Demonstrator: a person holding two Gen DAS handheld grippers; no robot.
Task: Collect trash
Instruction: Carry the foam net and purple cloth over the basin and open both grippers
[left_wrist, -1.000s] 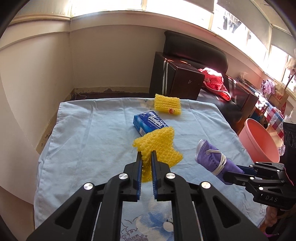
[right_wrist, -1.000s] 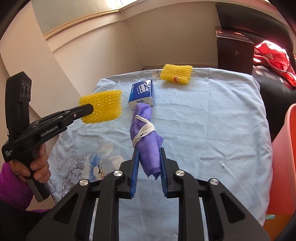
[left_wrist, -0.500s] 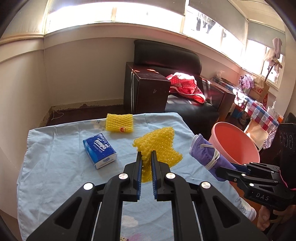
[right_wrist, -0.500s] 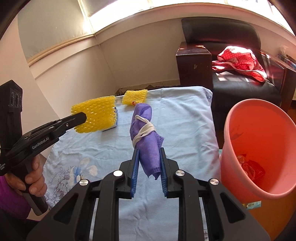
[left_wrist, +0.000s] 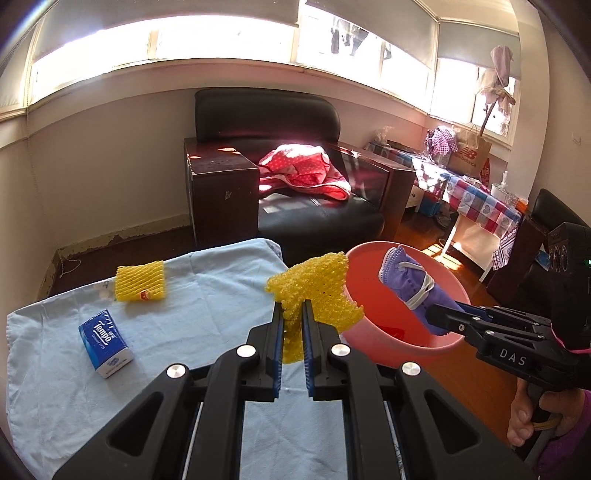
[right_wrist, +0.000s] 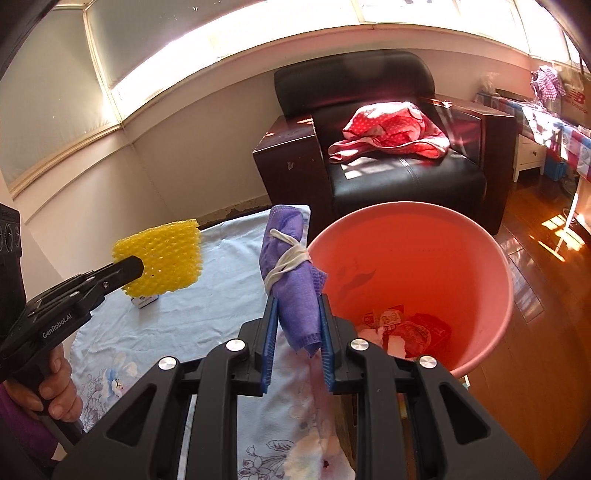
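Left wrist view: your left hand-held gripper (left_wrist: 292, 315) is gripping a yellow foam net (left_wrist: 314, 288), holding it above the table (left_wrist: 207, 306) edge, just beside the pink bucket (left_wrist: 448, 345). Your right hand-held gripper (right_wrist: 295, 306) is clamping a rolled purple mask (right_wrist: 291, 273), holding it near the bucket rim. Wrappers (right_wrist: 406, 328) are lying inside the bucket. Another foam net (left_wrist: 140, 281) and a blue tissue pack (left_wrist: 105, 343) are lying on the table's light blue cloth.

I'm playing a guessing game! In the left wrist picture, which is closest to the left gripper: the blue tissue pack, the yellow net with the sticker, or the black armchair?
From the left gripper:
1. Blue tissue pack, on the cloth, left.
2. Yellow net with the sticker, farther back on the cloth, left.
3. Black armchair, beyond the table.
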